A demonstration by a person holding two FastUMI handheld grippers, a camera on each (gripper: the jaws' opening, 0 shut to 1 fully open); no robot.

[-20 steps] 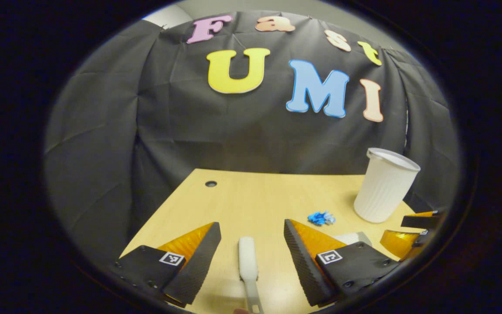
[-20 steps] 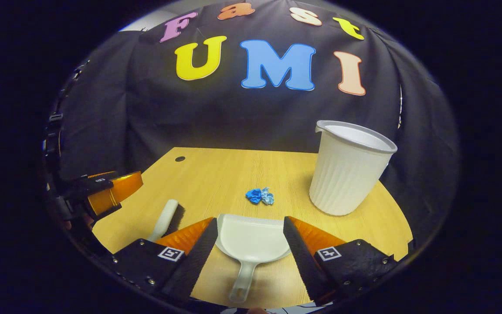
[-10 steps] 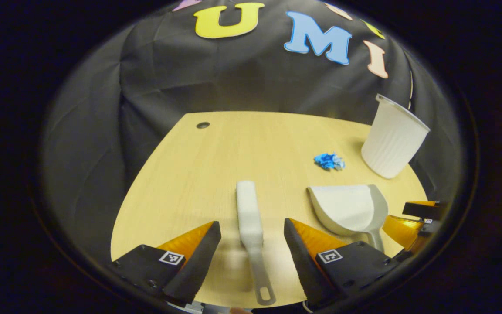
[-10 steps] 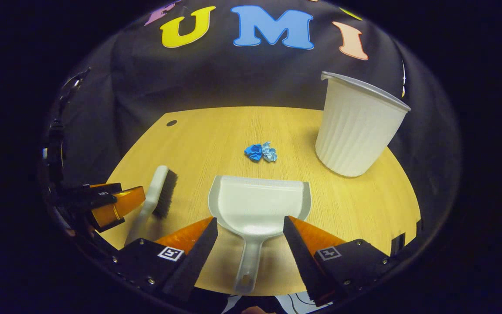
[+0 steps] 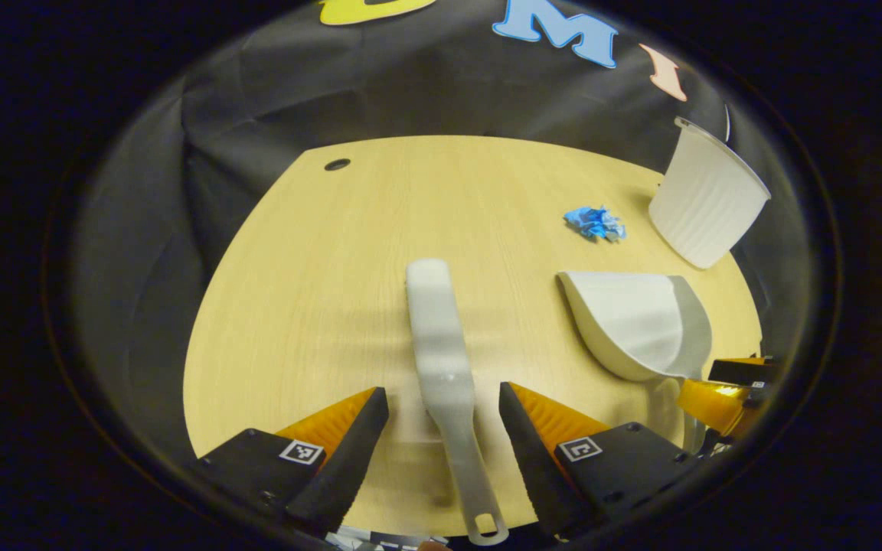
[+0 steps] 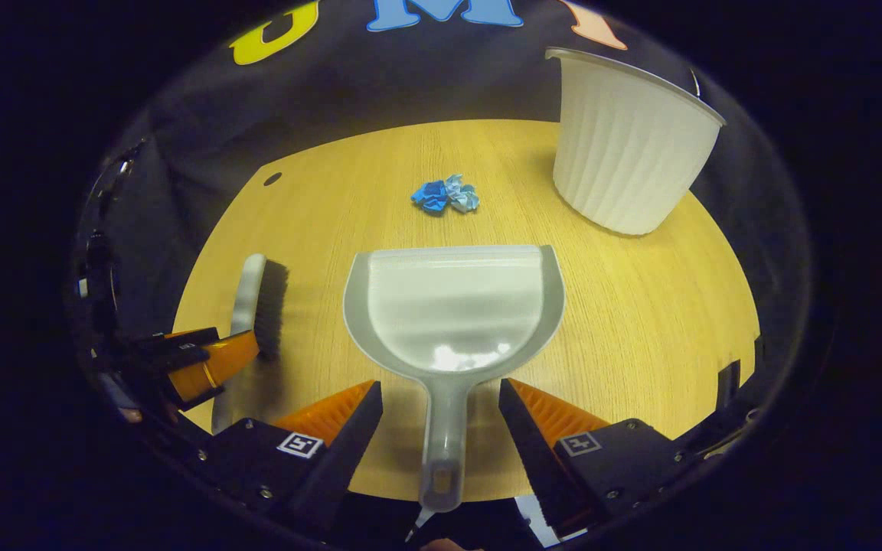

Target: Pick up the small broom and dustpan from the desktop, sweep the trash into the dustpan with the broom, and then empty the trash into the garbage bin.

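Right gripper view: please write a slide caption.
Open right claw straddles the dustpan handle; blue trash lies beyond.

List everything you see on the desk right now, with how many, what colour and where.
broom: one, white, dark bristles, lying left of the dustpan, handle between the left tool's open fingers
dustpan: one, white, desk middle, handle between the right tool's open fingers
trash: one crumpled blue wad, beyond the dustpan
garbage bin: one, white, ribbed, far right
desk: one, light wood
left tool: open
right tool: open
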